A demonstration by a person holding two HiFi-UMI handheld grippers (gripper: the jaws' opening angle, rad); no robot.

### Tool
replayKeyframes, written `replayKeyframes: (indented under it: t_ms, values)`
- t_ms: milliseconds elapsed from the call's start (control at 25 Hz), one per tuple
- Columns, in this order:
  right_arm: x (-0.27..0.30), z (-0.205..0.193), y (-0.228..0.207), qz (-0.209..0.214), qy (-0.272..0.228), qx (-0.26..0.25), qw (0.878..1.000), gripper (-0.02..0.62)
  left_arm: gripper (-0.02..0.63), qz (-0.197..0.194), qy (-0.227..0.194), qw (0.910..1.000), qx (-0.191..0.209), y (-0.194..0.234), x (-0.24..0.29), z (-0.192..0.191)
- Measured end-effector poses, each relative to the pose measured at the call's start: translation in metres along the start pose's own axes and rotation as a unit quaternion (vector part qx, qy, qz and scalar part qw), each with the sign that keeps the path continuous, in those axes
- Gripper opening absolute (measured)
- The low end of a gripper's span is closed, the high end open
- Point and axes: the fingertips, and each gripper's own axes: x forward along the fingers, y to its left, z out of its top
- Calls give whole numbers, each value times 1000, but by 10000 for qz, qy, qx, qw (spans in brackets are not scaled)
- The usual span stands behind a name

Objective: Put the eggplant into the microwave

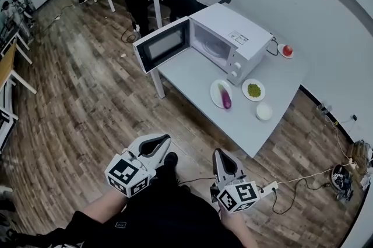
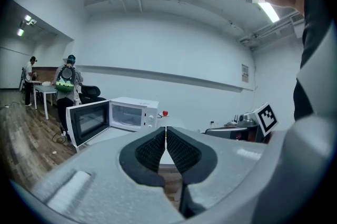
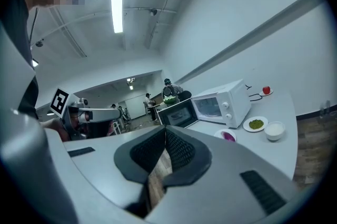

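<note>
Wood floor [image 1: 87, 95], long white wall, other people at desks far behind the microwave. Grey table [image 1: 186, 75] stands against the wall, well ahead of the person.

Microwave [image 1: 233, 37] sits at the table's far end. Its door [image 1: 163, 44] is swung wide to its left, and the cavity looks empty.

Just in front of the microwave's control panel is a white plate [image 1: 213, 92] with the eggplant [image 1: 226, 100] lying on it, purple and untouched. Beside that is a plate of green bits [image 1: 245, 91], with a small white bowl [image 1: 264, 111] further from the microwave. A red fruit [image 1: 286, 50] sits to the microwave's right, by the wall.

Left gripper [image 1: 162, 141] and right gripper [image 1: 219, 152] are both low by the person's body, well short of the table, pointing toward the microwave. Each pair of jaws is pressed together, with nothing between.

Step, as judged: the approach. The door is already open and the pick has not begun. Next move calls for closing on the table, spreading one pair of jaws, straddling the eggplant across its narrow width, lifting it clear of the plate rim, then carrying it into the cavity. Right gripper looks better placed, as the door hangs on the left.
</note>
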Motion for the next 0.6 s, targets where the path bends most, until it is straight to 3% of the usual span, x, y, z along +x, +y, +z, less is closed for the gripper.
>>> replayKeyframes:
  t_ms: [360,600]
  values:
    - [71,29,-29,-317,18,-51,9995,15,15,-275,-33,9995,126,61,50,23]
    - [134,45,-41,-511,136,-171,9985,15,17,-657,27,9978,114,109,78,29]
